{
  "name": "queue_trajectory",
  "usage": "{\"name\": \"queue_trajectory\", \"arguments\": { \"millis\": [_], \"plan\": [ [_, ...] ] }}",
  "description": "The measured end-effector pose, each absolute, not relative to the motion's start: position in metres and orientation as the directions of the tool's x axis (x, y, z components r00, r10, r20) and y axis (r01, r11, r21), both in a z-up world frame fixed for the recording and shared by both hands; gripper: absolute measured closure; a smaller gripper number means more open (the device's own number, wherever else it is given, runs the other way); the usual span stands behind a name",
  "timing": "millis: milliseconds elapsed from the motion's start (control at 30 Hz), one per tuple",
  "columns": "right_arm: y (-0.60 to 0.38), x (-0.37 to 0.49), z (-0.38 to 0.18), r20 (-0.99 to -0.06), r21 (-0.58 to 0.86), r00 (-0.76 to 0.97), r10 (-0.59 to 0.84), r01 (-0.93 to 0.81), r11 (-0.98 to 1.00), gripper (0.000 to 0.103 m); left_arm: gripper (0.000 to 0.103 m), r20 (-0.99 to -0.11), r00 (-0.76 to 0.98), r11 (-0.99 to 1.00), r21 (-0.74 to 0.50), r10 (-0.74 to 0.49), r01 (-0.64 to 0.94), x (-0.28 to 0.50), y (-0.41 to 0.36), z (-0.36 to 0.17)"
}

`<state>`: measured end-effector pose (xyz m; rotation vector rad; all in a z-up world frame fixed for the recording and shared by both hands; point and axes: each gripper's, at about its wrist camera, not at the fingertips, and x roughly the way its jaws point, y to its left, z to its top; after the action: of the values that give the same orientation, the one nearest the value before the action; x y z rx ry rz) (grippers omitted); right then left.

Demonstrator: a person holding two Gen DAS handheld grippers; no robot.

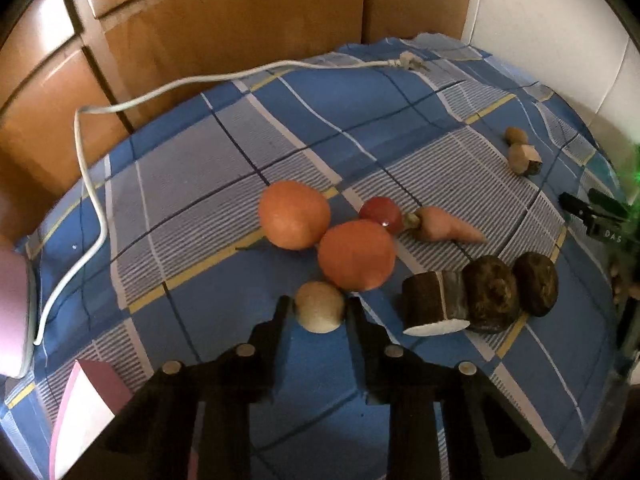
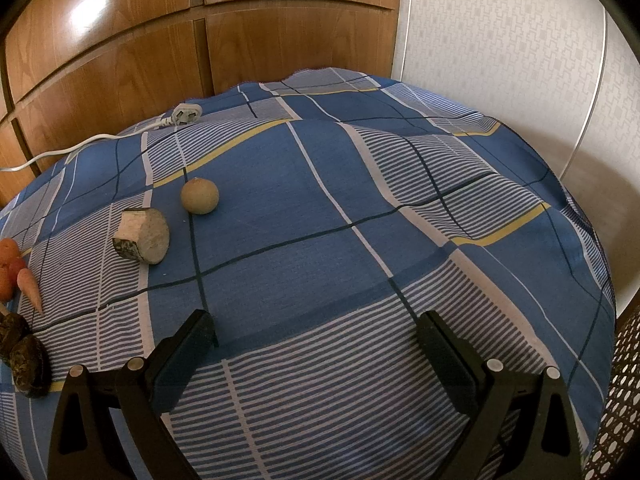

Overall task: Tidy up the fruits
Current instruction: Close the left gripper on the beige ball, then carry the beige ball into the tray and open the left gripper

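Your left gripper [image 1: 318, 312], at the lower centre of the left wrist view, has its two fingers pinching a small pale round fruit [image 1: 320, 307], which sits on the blue checked cloth [image 1: 224, 184] touching the nearer of two oranges [image 1: 356, 254]; you seem to be nudging it into the cluster, since the farther orange [image 1: 293, 215], a small red fruit [image 1: 381, 214] and a carrot [image 1: 444, 229] are already bunched together at the frame's middle. Just right of that, a cut dark root piece [image 1: 434, 303] and two dark round lumps [image 1: 494, 294] form a row, which reads as a second group sorted by kind. Your right gripper [image 2: 316, 332] hangs over bare cloth in the lower part of the right wrist view with its fingers spread wide and nothing between them, probably waiting its turn. Still apart from the groups are a tan round fruit [image 2: 199, 195] and a cut pale chunk [image 2: 142, 236] at the left centre of that view. A white cable and plug [image 2: 185, 114] lies along the cloth's far edge. Whether the pale fruit is lifted or still resting on the cloth is hard to judge, as the fingers hide its sides. A pink thing [image 1: 14, 312] at the left edge is cut off, and so is a pink-and-white box [image 1: 86, 412] at the lower left.
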<state>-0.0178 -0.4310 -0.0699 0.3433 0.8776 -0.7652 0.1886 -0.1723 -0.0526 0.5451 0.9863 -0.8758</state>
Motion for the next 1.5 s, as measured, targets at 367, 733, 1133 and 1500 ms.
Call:
{"name": "queue_trajectory", "arguments": {
  "millis": [367,733,1133,1500],
  "plan": [
    [-0.431,-0.018,-0.070,-0.793,-0.032,0.401,-0.458,0.724,0.689,0.000,0.077,-0.811,0.364,0.723,-0.101,-0.458,0.684,0.164,-0.112,-0.011],
    [-0.431,-0.018,-0.070,-0.793,-0.036,0.398,-0.462,0.726,0.687,0.000,0.077,-0.803,0.567,0.978,-0.093,-0.184,0.186,0.166,0.045,-0.005],
    [-0.432,-0.017,-0.070,-0.793,-0.030,0.402,-0.458,0.725,0.688,0.000,0.050,-0.790,0.608,0.997,-0.078,-0.077,0.025,0.164,0.075,-0.022],
    [-0.435,-0.012,-0.068,-0.823,-0.025,0.372,-0.430,0.732,0.681,0.000,0.046,-0.735,0.671,0.987,-0.156,-0.097,-0.028,0.094,0.092,0.016]
  ]
}}
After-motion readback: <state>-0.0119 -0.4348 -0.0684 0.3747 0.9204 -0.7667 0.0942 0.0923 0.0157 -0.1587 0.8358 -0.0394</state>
